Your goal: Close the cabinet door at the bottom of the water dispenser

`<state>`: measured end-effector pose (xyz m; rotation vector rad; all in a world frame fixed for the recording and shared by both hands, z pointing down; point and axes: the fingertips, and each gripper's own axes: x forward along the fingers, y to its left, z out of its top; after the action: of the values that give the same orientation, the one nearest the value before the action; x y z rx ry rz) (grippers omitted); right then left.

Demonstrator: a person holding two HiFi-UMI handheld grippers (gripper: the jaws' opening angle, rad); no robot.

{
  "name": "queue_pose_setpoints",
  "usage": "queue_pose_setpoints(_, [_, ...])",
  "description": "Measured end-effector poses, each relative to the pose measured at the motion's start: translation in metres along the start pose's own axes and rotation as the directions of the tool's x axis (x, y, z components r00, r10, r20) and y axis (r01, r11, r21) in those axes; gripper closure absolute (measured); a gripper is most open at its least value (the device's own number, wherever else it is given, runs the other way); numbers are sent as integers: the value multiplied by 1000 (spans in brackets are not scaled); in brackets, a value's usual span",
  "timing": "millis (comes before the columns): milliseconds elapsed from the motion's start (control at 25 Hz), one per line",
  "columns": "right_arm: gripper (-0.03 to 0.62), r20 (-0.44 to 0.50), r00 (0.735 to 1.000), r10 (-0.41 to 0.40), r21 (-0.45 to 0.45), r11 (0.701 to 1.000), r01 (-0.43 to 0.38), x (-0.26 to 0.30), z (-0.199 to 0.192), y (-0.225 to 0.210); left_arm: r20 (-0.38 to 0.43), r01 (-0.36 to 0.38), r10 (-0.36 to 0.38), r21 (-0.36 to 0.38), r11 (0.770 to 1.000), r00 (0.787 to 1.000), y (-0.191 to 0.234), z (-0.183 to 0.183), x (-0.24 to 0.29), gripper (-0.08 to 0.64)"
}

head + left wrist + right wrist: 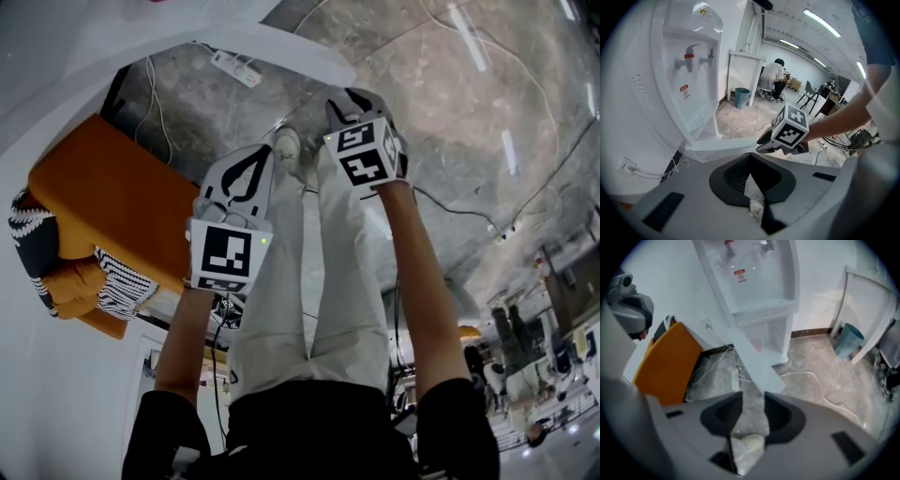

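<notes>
Water dispenser point(761, 282) with cabinet door point(752, 364) standing open, right gripper point(751, 398) wide apart and empty near its edge, left gripper point(750, 159) closed, empty.

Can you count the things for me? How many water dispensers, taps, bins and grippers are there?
Water dispenser: 1
Taps: 2
Bin: 1
Hand-held grippers: 2
Total: 6
</notes>
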<state>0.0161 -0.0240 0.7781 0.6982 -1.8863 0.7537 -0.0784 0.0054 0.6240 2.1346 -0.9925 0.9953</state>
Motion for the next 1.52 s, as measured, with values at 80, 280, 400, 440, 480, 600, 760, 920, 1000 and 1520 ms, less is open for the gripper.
queue_pose_setpoints(80, [443,2,1000,-8,1,1000,8,0,0,-1,-5,-1,1,-6,1000,1000,0,-3,-1,549])
queue_pose_setpoints(280, [443,0,1000,-31,-5,1000,31,0,0,-4,-8,2,-2,-6,1000,1000,-1,-6,0,549])
queue_pose_setpoints(400, [443,10,999,-47,2,999,47,0,4,-8,-3,-1,1,-12,1000,1000,1,-4,1,549])
queue_pose_setpoints(440, [443,13,999,-50,4,999,50,1,5,-9,-2,-1,1,-13,1000,1000,1,-4,1,549])
queue_pose_setpoints(480, [443,15,998,-54,5,999,54,1,6,-11,-2,0,0,-13,1000,1000,1,-4,2,549])
queue_pose_setpoints(600, [443,25,998,-63,9,998,63,3,8,-15,-6,3,-3,-5,1000,1000,1,-5,4,549])
queue_pose_setpoints(760, [443,33,996,-86,29,996,85,2,12,-24,-4,-1,1,-1,1000,1000,4,-4,6,549])
queue_pose_setpoints(920, [443,45,995,-94,43,995,92,2,18,-31,13,-7,7,1,1000,1000,5,5,6,549])
queue_pose_setpoints(1000, [443,50,994,-100,47,994,98,1,20,-36,22,-4,4,1,1000,1000,4,10,8,549])
queue_pose_setpoints(1520, [443,117,980,-158,121,982,144,7,53,-76,7,-13,13,0,1000,1000,11,12,18,549])
